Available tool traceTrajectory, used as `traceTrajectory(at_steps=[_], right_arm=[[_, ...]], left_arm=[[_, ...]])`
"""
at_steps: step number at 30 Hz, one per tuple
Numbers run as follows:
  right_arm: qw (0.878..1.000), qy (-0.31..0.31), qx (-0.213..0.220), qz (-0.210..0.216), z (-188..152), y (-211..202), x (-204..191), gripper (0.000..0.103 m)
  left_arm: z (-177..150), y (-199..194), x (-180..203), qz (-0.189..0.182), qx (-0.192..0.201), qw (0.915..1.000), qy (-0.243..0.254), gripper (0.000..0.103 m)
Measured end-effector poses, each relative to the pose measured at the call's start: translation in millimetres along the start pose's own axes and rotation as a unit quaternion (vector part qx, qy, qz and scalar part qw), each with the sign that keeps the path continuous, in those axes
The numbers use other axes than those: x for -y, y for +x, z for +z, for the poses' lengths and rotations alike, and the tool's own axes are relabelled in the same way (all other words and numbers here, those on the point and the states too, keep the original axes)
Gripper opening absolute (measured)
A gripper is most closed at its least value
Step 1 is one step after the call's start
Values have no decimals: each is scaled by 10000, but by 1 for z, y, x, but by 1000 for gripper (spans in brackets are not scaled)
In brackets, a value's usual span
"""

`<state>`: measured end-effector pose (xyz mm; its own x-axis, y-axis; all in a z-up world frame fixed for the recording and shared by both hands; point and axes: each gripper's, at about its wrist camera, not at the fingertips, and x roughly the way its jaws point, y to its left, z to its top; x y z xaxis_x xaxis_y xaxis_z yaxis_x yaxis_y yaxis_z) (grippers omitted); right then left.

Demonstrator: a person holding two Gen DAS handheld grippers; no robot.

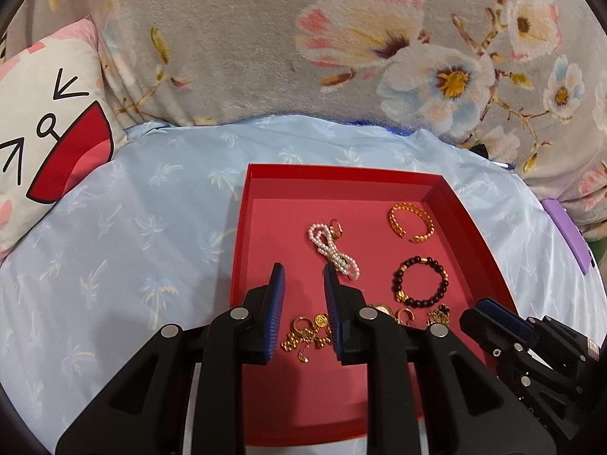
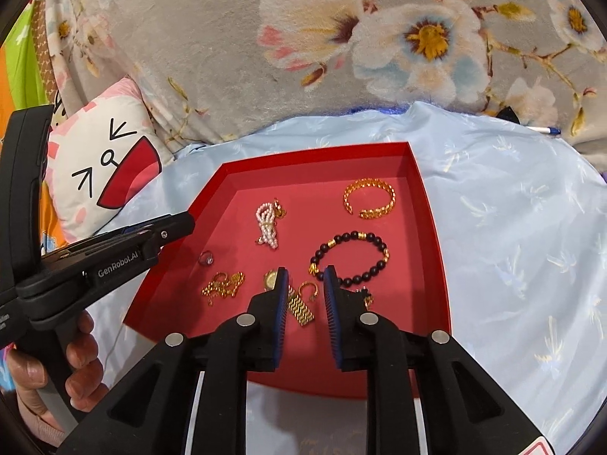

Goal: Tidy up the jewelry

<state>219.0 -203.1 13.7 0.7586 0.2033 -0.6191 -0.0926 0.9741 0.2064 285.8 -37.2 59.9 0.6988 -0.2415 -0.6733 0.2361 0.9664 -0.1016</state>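
While the right hand-held gripper [image 2: 305, 284] gapes, it hides the watch [image 2: 299, 309].

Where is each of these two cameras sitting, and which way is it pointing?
Left wrist view: mounted on the left gripper, looking forward and down along its open fingers into the red tray; the right gripper shows at lower right.
Right wrist view: mounted on the right gripper, also aimed down into the tray, over a gold watch; the left gripper and the person's left hand show at left.
Shared: the tray, pearl bracelet, gold cuff, dark bead bracelet, cartoon pillow.
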Motion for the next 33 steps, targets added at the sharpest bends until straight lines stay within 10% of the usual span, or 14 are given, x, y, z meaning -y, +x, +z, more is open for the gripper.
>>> traceTrajectory(at_steps=[10,33], right_arm=[[9996,138,-91,-247,-22,-7,10,34],[9935,158,538,-988,-83,-78,-6,68]], left_arm=[[-25,-6,10,221,-58,9997,104,23],[-103,-75,11,841,654,9940,-231,83]])
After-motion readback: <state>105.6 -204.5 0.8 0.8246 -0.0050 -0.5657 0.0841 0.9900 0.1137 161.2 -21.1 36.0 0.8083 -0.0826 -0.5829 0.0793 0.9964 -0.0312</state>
